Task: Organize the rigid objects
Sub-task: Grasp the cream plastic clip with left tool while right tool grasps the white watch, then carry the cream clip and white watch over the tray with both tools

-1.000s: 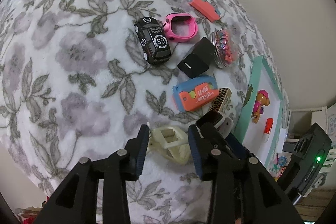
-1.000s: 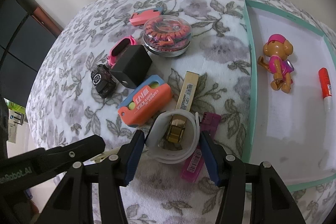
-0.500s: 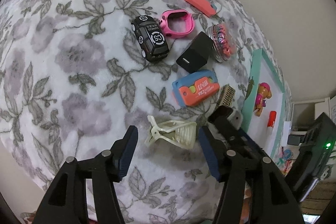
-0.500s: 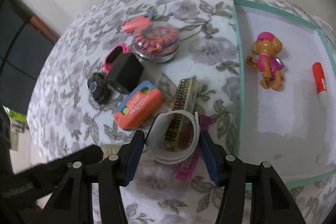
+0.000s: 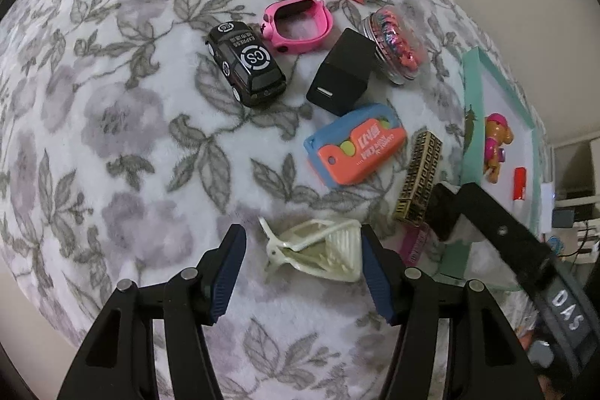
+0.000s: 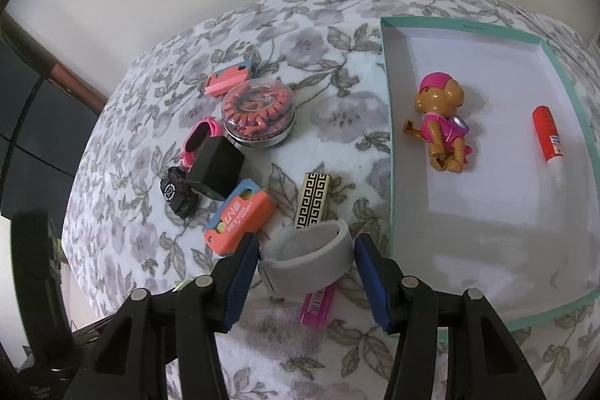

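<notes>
Grey-floral blanket (image 5: pixel 112 107), black car (image 5: pixel 245 62), teal-rimmed tray (image 6: pixel 390 152).

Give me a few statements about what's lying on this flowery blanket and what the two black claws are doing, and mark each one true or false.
1. The right gripper is clamped on a grey-white band loop. True.
2. The brown toy puppy in a pink outfit lies on the blanket beside the box. False: it lies inside the teal-rimmed white box.
3. The left gripper squeezes the cream plastic hair claw clip. False: the clip lies between its spread fingers, not squeezed.
4. The black toy car with a white CS circle sits on the floral blanket. True.
5. The red-capped stick is in the box. True.
</notes>
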